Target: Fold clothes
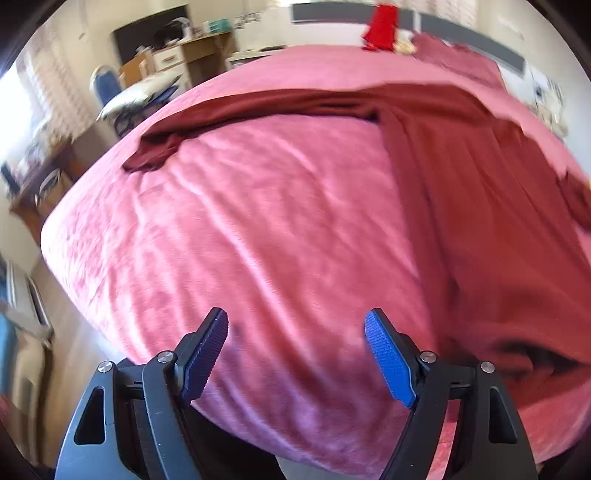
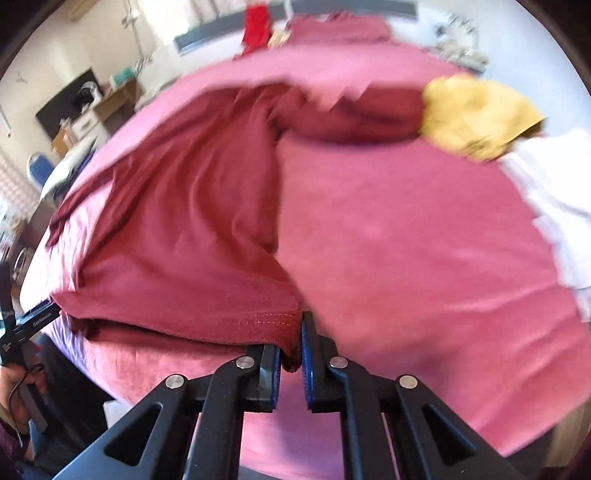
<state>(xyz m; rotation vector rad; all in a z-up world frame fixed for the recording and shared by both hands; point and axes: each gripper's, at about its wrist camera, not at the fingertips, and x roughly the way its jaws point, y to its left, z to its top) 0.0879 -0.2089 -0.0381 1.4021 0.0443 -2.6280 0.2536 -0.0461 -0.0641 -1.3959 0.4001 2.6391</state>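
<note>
A dark red long-sleeved shirt [image 2: 184,221] lies spread on a pink bed cover [image 2: 406,240]. In the left wrist view the shirt [image 1: 480,206] lies to the right, one sleeve stretched left across the bed [image 1: 258,229]. My right gripper [image 2: 291,347] is shut on the shirt's near hem corner at the bed's front edge. My left gripper [image 1: 295,350] is open and empty, above bare cover left of the shirt. The left gripper also shows at the far left of the right wrist view [image 2: 26,325].
A yellow garment [image 2: 476,114] and a white one [image 2: 554,206] lie at the bed's right side. A red item [image 1: 382,26] and pink pillows [image 1: 454,55] sit at the far end. A desk [image 1: 192,55], a blue chair [image 1: 107,83] and shelves stand left of the bed.
</note>
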